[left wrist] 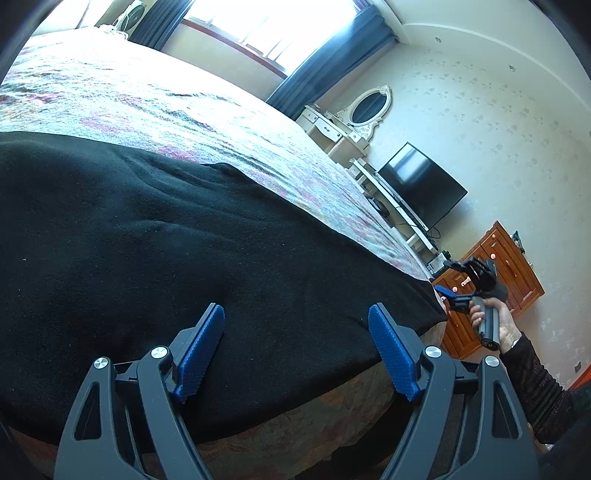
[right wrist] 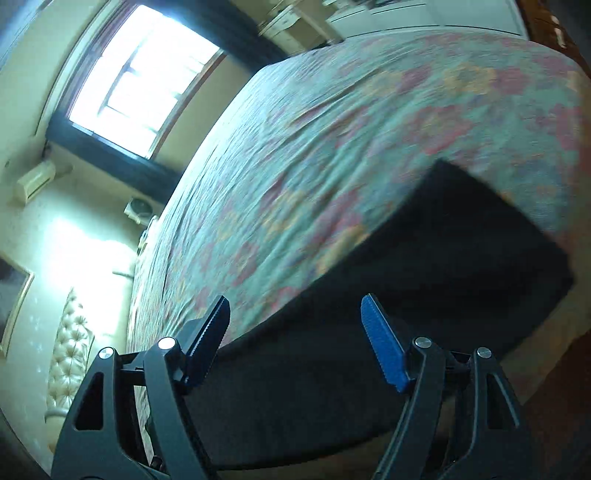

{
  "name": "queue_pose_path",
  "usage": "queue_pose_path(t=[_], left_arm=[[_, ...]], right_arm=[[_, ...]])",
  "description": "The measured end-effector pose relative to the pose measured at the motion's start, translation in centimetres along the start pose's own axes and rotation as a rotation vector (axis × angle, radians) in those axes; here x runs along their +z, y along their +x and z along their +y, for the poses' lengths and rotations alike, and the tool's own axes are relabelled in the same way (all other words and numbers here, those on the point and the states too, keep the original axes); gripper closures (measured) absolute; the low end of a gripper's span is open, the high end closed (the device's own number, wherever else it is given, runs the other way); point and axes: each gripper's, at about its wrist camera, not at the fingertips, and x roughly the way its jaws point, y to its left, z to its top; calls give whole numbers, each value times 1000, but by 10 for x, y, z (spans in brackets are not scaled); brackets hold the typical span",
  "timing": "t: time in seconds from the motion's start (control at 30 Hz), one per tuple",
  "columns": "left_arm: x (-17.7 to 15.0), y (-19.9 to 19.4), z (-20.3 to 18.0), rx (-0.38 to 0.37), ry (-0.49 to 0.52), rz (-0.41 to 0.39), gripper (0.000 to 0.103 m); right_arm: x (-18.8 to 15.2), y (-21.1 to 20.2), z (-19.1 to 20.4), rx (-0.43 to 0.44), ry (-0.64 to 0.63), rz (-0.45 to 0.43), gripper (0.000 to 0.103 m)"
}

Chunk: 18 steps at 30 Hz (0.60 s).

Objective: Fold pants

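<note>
Black pants (left wrist: 166,251) lie spread flat along the near edge of a bed with a floral cover (left wrist: 147,96). My left gripper (left wrist: 295,314) is open and empty, its blue pads (left wrist: 391,354) just above the pants' near edge. The right gripper (left wrist: 448,295) shows in the left wrist view, held in a hand at the pants' right end by the bed corner. In the right wrist view the right gripper (right wrist: 295,306) is open and empty, over the near edge of the pants (right wrist: 424,295); the floral cover (right wrist: 332,129) is blurred.
A window with dark curtains (left wrist: 266,29), a white dressing table with oval mirror (left wrist: 354,118), a television (left wrist: 421,184) and a wooden cabinet (left wrist: 491,280) stand past the bed. A tufted headboard (right wrist: 70,354) is at the left in the right wrist view.
</note>
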Motion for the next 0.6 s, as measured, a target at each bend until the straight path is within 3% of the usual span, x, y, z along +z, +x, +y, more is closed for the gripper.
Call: queue_pose_path(t=[0.13, 0.2, 0.4, 0.5, 0.6], left_arm=[[1, 1, -1, 9, -5, 3, 24], [1, 2, -2, 12, -10, 7, 24], [4, 7, -3, 30, -14, 34, 24], [5, 7, -2, 28, -26, 42, 24], [6, 8, -2, 32, -26, 48, 24]], right_arm=[[28, -47, -80, -111, 119, -126, 29], [37, -51, -110, -92, 169, -130, 29], [65, -2, -128, -7, 48, 77, 28], [71, 17, -124, 40, 8, 147, 10], [77, 25, -119, 67, -32, 210, 10]])
